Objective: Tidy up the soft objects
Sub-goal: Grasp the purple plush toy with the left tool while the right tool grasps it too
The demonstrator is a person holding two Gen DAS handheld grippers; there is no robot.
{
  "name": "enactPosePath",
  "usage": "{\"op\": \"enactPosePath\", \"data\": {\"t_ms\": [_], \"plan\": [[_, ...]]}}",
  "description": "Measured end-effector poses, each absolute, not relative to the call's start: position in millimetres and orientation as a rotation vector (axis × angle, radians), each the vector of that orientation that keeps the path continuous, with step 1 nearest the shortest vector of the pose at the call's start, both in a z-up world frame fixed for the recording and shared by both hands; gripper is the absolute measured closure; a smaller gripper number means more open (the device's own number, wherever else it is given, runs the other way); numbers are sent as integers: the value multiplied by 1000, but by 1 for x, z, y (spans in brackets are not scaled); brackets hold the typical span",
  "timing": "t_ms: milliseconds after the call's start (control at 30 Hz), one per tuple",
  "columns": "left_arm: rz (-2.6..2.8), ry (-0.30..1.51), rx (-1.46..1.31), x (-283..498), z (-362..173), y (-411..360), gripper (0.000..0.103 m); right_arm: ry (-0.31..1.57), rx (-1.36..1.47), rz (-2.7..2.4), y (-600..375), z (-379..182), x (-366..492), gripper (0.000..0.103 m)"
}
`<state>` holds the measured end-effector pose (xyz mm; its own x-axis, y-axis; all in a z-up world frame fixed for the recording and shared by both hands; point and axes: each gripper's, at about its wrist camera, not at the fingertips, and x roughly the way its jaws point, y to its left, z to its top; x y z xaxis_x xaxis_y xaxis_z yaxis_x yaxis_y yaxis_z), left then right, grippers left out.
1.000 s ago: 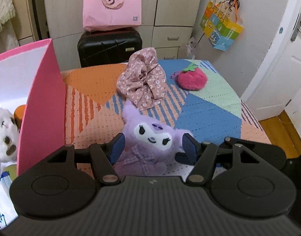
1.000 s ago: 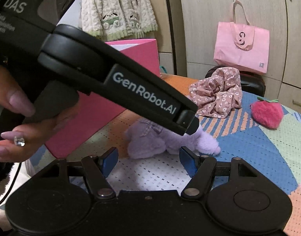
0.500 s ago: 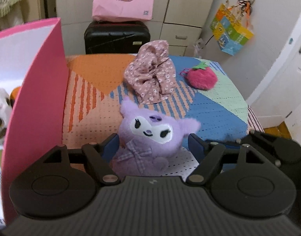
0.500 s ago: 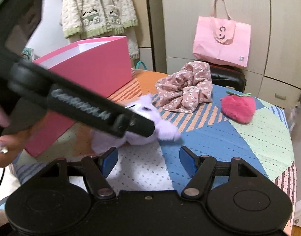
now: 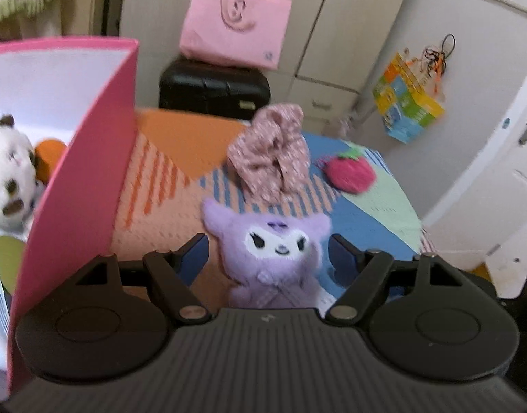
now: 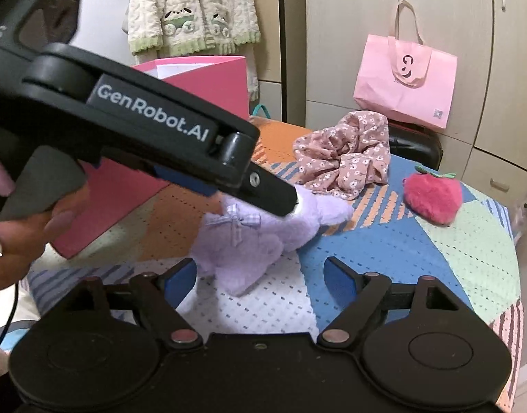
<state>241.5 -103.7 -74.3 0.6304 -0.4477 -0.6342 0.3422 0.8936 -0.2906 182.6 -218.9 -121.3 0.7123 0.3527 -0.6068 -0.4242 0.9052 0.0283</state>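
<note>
Two tongs work over a worktop with a patchwork cloth. The left tongs [image 5: 268, 254] stand spread around a purple plush toy [image 5: 275, 258], its pads just clear of it. The right tongs [image 6: 261, 275] are opening, empty, near the toy. A pink box [image 5: 77, 179] stands at the worktop's left edge, a white plush [image 5: 7, 175] inside. Toward the far edge lie a floral scrunchie [image 5: 272, 160] and a strawberry plush [image 5: 349, 172].

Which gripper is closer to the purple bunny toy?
Left. The left gripper straddles the purple toy, jaws open around it. The right gripper, jaws opening, sits just beside it.
</note>
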Motion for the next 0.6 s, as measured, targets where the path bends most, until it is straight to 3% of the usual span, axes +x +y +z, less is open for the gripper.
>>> {"op": "enactPosePath", "data": {"t_ms": [167,300,600], "plan": [[-449,796,-115,250,-86,-108,30,616,-127,450,-210,-128,186,19],[-501,806,-88,245,-87,-108,46,594,-186,448,-201,-131,184,21],[-518,823,17,234,-94,-122,53,580,-144,422,-199,-132,179,30]]}}
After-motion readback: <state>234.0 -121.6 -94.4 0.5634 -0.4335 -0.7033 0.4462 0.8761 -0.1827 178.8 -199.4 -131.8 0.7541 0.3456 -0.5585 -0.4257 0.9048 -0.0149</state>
